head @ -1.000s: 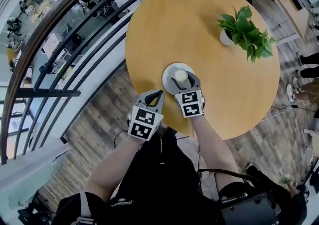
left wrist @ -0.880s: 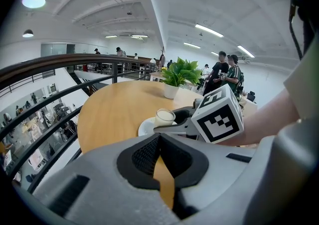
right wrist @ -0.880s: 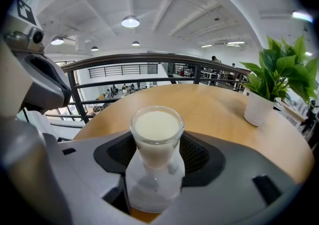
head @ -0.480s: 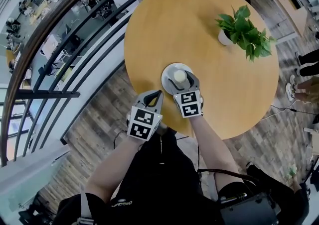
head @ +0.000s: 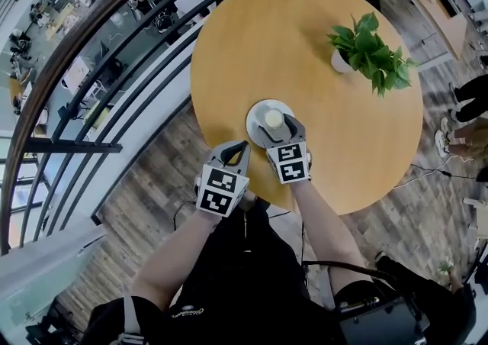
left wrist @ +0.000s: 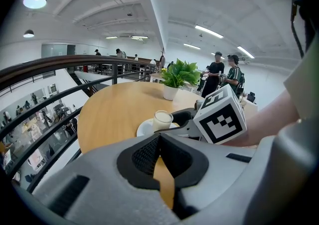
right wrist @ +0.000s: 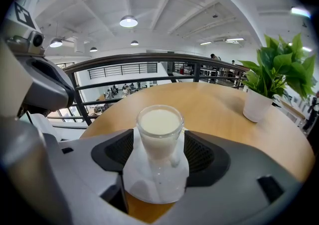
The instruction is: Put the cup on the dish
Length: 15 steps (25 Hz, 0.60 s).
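Cup (right wrist: 159,128), milk-filled: upright at the centre of the dish (right wrist: 149,186), so the placing looks done.
Right gripper (right wrist: 159,147): jaws spread either side of the cup, pads clear.
Left gripper (left wrist: 159,144): jaws pressed together, empty, apparently idle, near the dish.

I see a white dish (right wrist: 149,185) under a milky-white cup (right wrist: 159,130). My table (head: 290,46) is honey-yellow; the plant (head: 374,49) green.
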Available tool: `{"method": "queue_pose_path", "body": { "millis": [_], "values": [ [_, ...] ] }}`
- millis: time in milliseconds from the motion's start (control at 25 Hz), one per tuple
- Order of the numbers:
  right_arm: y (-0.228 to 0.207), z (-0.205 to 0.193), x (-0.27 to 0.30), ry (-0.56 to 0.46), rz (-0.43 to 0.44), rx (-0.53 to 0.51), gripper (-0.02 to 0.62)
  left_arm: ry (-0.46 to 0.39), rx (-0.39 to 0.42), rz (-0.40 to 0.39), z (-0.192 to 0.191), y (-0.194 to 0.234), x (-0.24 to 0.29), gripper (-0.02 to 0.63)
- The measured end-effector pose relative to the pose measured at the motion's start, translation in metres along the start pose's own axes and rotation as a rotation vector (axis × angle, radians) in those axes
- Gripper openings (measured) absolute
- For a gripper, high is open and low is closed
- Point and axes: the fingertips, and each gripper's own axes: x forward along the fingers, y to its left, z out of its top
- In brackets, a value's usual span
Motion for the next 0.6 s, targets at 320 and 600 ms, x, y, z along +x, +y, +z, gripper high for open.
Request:
{"method": "queue_pose_path", "body": {
  "millis": [320,600],
  "values": [
    [-0.002,0.008,-0.018,-0.018,-0.018,-0.003,0.299,-0.021,0.008,0.011,0.013,-0.001,-0.004,-0.002],
    [0.007,0.025,-0.049,-0.084,-0.032,0.001,0.298,-0.066,0.032,0.021,0.033,-0.006,-0.009,-0.002]
  ]
}}
